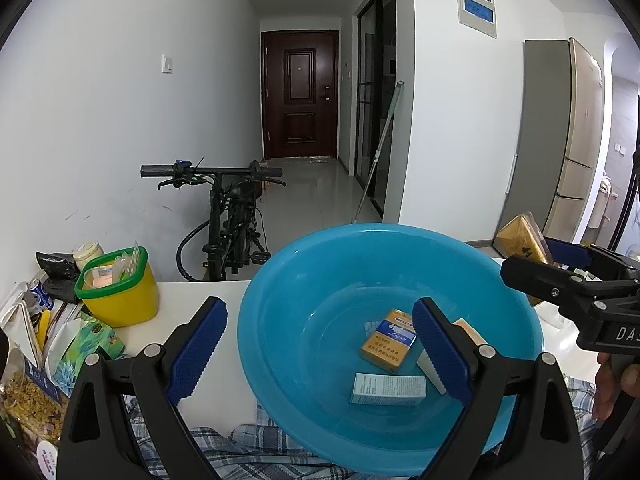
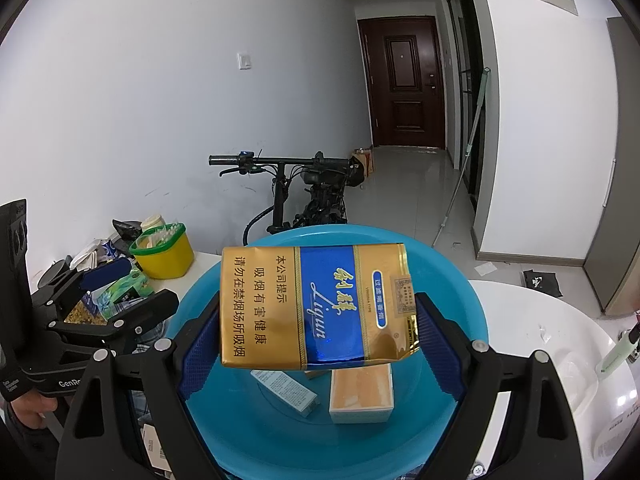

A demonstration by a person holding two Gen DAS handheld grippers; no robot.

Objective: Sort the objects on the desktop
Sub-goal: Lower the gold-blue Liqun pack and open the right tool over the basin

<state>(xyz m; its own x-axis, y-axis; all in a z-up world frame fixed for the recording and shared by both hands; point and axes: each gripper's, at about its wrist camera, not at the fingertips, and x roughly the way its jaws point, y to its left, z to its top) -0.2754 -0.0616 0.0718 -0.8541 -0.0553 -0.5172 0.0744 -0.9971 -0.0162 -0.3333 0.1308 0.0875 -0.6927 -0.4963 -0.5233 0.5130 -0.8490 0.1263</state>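
Observation:
A blue plastic basin [image 1: 320, 280] stands on the white table. In it lie a gold-and-blue cigarette pack [image 1: 388, 340], a pale blue box [image 1: 388, 390] and a tan box [image 1: 468, 332], the last partly behind my finger. My left gripper [image 1: 320, 312] is open and holds nothing. One of its fingers is outside the basin's left rim and the other is inside. My right gripper [image 2: 318, 308] is shut on a larger gold-and-blue cigarette pack [image 2: 316, 304] and holds it above the basin [image 2: 460, 280], over the pale blue box [image 2: 286, 392] and the tan box [image 2: 360, 392].
A yellow tub with a green rim [image 1: 120, 288] and snack bags [image 1: 80, 344] crowd the table's left side. A plaid cloth [image 1: 224, 444] lies under the basin's near edge. A bicycle [image 1: 228, 220] stands behind the table. The round white table [image 2: 560, 340] extends to the right.

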